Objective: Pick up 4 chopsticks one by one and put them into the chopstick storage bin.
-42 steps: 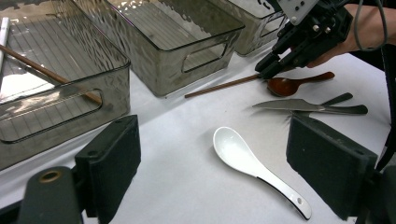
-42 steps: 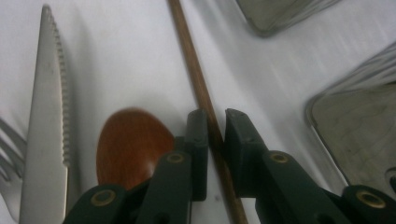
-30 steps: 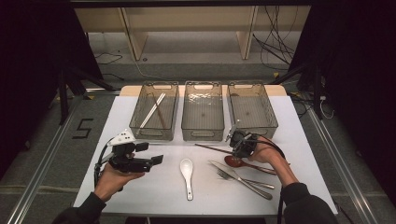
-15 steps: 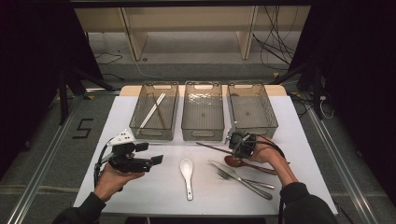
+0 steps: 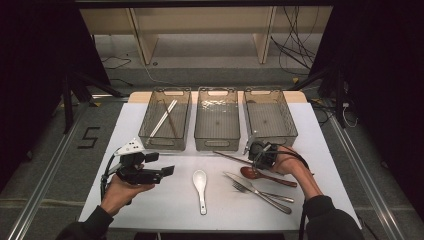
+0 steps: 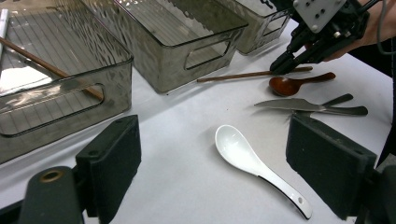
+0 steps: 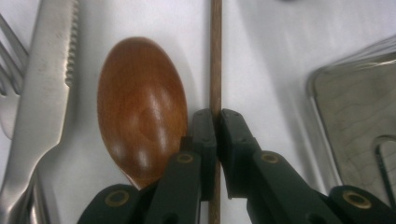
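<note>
Right gripper [image 7: 215, 116] jaws pinched together, left gripper [image 6: 215, 154] jaws wide.

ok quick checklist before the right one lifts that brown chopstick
1. Right hand-held gripper shut on the brown chopstick: ok, jaws pinch it from both sides.
2. Chopstick clear of the wooden spoon: cannot tell, the spoon's bowl lies right beside the left jaw.
3. Knife and fork out of the lift path: ok, beyond the spoon.
4. Left bin with chopsticks ready: ok, open top.
5. Left hand-held gripper out of the way: ok, open, apart, near the white spoon.
</note>
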`<act>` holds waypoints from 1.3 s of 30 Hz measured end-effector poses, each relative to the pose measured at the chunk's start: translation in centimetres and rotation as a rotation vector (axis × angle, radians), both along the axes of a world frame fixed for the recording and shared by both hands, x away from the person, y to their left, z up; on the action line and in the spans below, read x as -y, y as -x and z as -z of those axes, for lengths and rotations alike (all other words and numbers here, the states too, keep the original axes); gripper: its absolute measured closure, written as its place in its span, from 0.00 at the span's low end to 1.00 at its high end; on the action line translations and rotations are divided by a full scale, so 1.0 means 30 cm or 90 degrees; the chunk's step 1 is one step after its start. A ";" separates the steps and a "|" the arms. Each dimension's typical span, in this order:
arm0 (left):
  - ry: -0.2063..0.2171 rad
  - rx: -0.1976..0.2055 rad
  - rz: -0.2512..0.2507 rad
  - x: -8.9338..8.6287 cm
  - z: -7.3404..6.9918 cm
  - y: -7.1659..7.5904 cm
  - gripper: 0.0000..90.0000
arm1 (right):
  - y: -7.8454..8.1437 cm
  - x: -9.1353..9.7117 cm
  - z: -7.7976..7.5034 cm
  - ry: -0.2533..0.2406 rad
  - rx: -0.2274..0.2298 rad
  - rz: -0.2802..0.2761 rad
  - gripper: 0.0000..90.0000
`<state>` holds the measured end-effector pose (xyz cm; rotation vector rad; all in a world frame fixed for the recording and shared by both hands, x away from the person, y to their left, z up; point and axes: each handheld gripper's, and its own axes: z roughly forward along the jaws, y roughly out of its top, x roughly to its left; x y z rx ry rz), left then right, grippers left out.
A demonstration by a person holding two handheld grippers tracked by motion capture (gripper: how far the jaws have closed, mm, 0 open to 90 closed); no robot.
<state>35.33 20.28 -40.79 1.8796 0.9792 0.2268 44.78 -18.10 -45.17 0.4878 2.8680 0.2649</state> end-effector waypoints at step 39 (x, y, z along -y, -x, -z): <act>0.041 0.013 -0.010 0.032 -0.022 -0.004 0.17 | 0.146 -0.094 -0.176 -0.293 0.106 0.040 0.95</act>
